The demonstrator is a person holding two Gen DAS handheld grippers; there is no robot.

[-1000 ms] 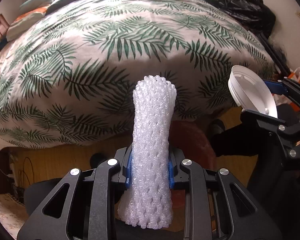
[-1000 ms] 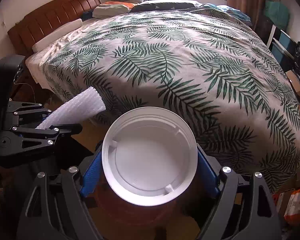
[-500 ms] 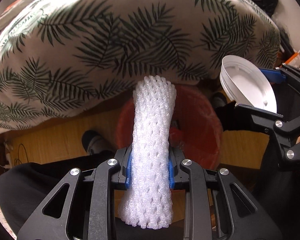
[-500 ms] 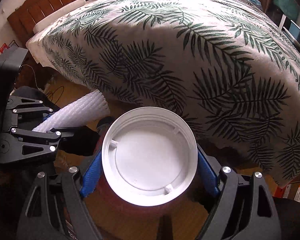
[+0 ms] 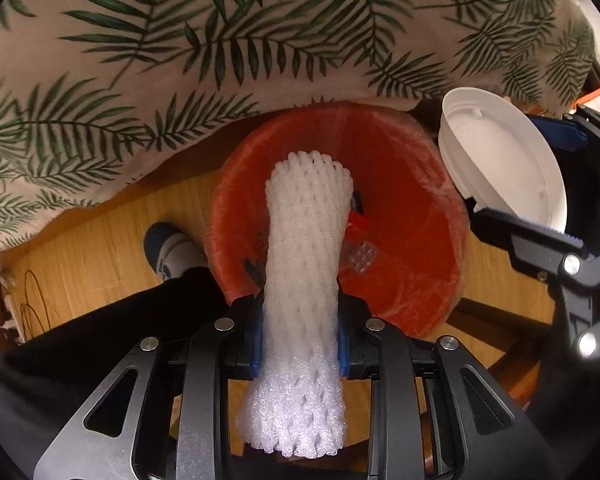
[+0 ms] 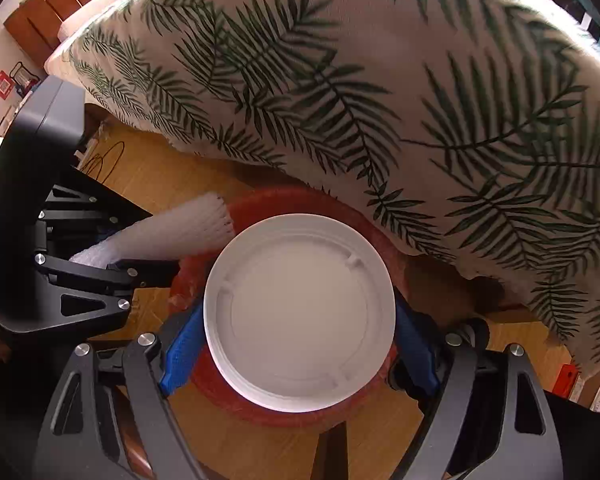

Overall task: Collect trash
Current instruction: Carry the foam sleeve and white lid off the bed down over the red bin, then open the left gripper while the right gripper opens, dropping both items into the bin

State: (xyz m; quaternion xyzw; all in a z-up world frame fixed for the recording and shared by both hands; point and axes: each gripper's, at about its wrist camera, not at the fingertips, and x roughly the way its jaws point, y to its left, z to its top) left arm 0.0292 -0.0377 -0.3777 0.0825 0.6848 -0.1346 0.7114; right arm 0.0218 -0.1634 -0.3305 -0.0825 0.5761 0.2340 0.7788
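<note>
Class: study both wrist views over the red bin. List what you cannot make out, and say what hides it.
- Right wrist view: the red bin interior, hidden by the white lid.
- Left wrist view: part of the bin's contents, behind the foam net sleeve.
- Left wrist view: the right hand-held gripper, partly cut off by the frame edge.

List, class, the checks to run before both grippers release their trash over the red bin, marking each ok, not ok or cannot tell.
1. Left gripper shut on foam net sleeve: ok.
2. Right gripper shut on white lid: ok.
3. Sleeve tip over red bin mouth: ok.
4. Lid over the bin: ok.
5. Foot outside the bin: ok.
6. Bedspread clear of the rim: cannot tell.
</note>
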